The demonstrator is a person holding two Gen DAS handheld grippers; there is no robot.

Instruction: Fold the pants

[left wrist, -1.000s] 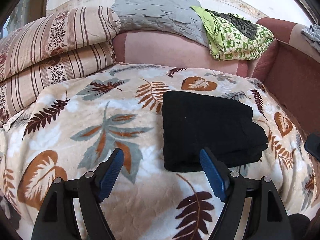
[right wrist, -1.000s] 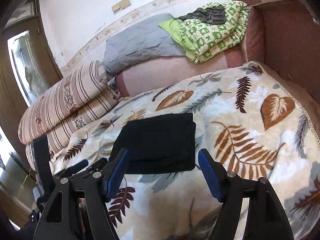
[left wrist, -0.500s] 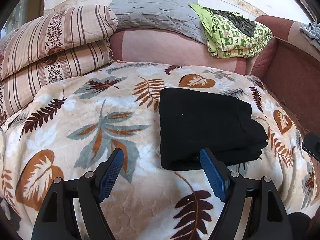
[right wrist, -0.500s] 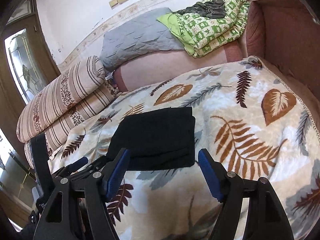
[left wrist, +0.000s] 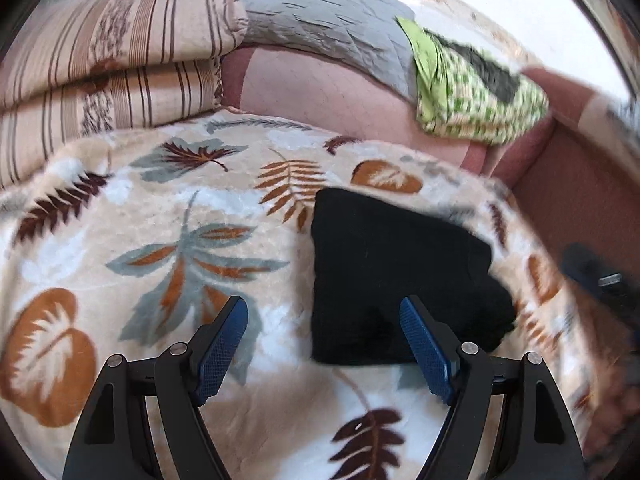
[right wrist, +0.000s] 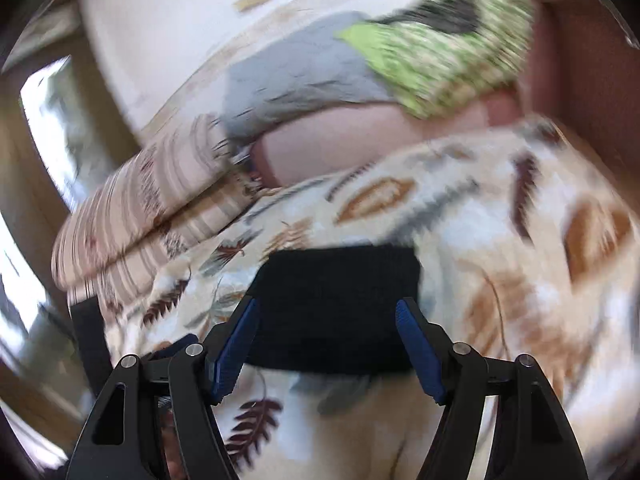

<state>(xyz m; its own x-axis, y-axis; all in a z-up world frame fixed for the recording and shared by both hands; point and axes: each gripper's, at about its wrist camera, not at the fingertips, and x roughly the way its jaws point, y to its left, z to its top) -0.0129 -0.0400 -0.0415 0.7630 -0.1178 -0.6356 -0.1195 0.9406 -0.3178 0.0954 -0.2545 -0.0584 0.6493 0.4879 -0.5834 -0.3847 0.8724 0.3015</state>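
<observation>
Black pants point(left wrist: 396, 276) lie folded flat on my leafy blanket point(left wrist: 120, 240) on the bed. My left tool point(left wrist: 324, 344) hangs above the blanket with its jaws wide apart and nothing between them. My right tool point(right wrist: 326, 340) has just been closing a bit, but its jaws are apart too, and the pants lie past them, not pinched. Only the right view shows a bright window point(right wrist: 52, 128) and my left tool's black arm. Both views show striped pillows point(left wrist: 100, 60) and a green cloth point(left wrist: 476, 96).
</observation>
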